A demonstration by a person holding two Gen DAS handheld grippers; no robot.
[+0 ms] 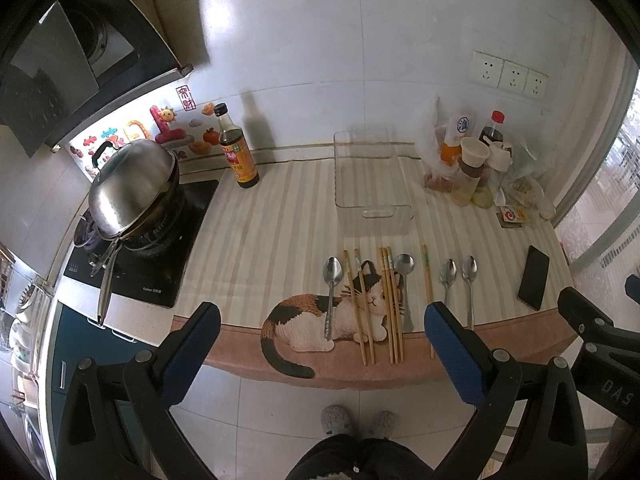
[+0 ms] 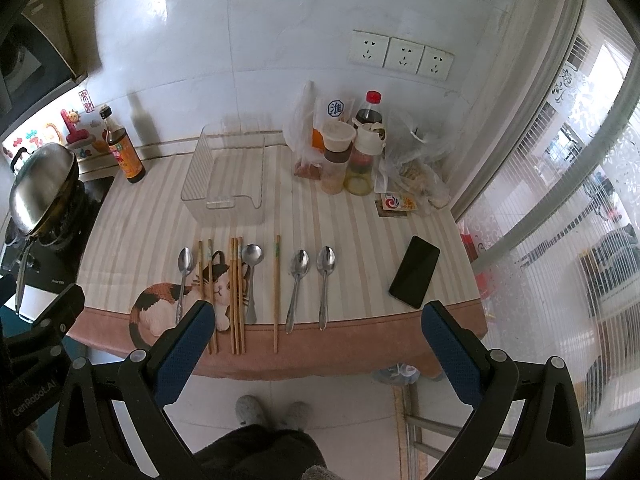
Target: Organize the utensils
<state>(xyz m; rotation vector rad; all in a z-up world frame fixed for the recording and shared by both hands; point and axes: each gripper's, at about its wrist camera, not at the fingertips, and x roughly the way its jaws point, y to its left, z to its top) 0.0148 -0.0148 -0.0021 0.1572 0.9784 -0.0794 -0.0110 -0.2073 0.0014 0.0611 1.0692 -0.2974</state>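
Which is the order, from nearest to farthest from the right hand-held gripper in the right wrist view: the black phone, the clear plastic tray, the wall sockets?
From the right hand-held gripper:
1. Black phone, on the mat's right side, near the front edge.
2. Clear plastic tray, farther back, left of centre.
3. Wall sockets, up on the tiled wall behind the counter.

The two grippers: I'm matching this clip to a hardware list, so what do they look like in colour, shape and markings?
Both look alike. The left gripper and right gripper each have two flat, wedge-shaped fingers faced with textured blue pads, carried on black linkage arms with round grey pivot pins. White lettering marks the bodies: "DAS" on the right one, "GenRobot.AI" on the left. No cables show.
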